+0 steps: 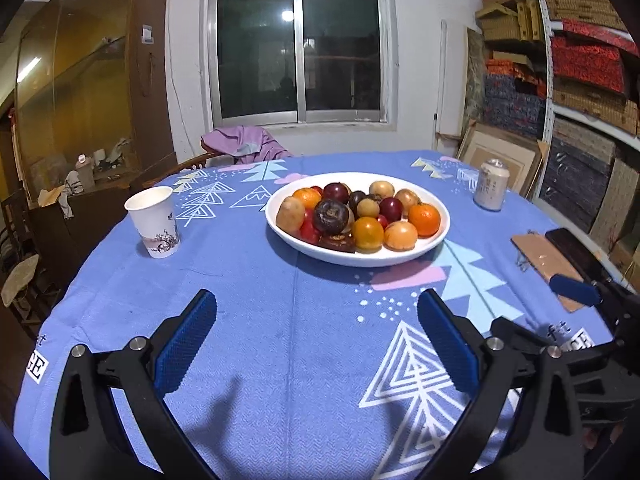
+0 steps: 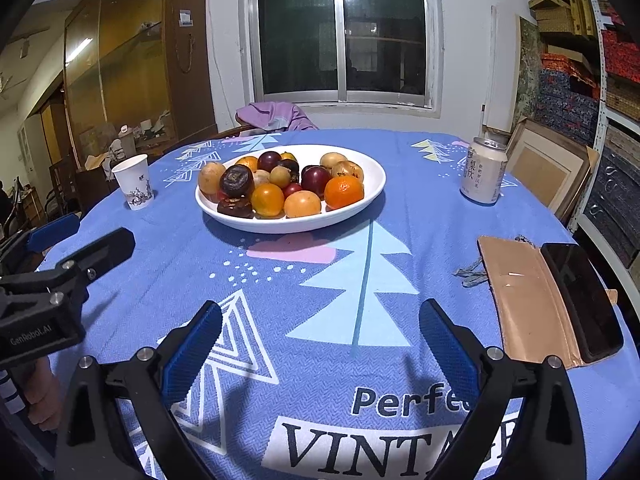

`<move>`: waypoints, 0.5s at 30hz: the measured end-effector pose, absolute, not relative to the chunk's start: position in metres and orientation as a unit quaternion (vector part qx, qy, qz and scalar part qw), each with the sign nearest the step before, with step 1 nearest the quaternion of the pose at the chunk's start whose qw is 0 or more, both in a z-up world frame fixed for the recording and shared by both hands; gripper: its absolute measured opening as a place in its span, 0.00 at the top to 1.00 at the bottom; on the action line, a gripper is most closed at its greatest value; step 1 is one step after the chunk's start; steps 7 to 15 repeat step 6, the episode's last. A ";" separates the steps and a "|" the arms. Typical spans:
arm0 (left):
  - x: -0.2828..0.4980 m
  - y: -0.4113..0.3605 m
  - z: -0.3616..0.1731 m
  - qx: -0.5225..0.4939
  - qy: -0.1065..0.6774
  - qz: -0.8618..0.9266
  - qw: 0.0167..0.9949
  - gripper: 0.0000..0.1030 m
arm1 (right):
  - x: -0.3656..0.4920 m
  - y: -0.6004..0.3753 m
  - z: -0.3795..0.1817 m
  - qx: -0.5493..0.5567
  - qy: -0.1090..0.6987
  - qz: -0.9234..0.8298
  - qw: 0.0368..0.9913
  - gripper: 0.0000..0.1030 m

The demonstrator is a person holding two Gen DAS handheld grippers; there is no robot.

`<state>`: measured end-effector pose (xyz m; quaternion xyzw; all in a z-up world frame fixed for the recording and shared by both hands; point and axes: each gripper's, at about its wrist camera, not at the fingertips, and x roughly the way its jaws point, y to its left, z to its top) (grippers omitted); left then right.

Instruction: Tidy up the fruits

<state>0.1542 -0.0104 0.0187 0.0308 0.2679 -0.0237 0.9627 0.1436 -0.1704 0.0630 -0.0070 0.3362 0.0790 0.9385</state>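
A white plate [image 1: 416, 258] [image 2: 372, 196] in the middle of the blue tablecloth is heaped with several fruits: oranges [image 1: 425, 219] [image 2: 344, 192], dark plums [image 1: 330, 215] [image 2: 237, 180] and pale brown round fruits [image 1: 290, 213] [image 2: 212, 177]. My left gripper [image 1: 316, 308] is open over bare cloth, well short of the plate's near rim. My right gripper [image 2: 320, 320] is open too, nothing between its blue pads, also short of the plate. In the right wrist view the left gripper's body [image 2: 44, 288] shows at the left edge.
A paper cup [image 1: 154, 222] [image 2: 134, 186] stands left of the plate and a drink can [image 1: 491, 185] [image 2: 482, 172] right of it. A phone [image 2: 582, 300] on a tan case [image 2: 524, 296] lies at the table's right edge. Shelves of boxes [image 1: 588, 60] fill the right wall.
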 end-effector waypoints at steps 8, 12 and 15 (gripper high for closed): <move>0.156 -0.008 0.016 0.026 0.278 -0.015 0.960 0.04 | 0.144 -0.172 0.064 -0.004 0.335 0.076 0.939 0.03; 0.156 -0.008 0.016 0.026 0.278 -0.015 0.960 0.04 | 0.144 -0.172 0.064 -0.004 0.335 0.076 0.939 0.03; 0.156 -0.008 0.016 0.026 0.278 -0.015 0.960 0.04 | 0.144 -0.172 0.064 -0.004 0.335 0.076 0.939 0.03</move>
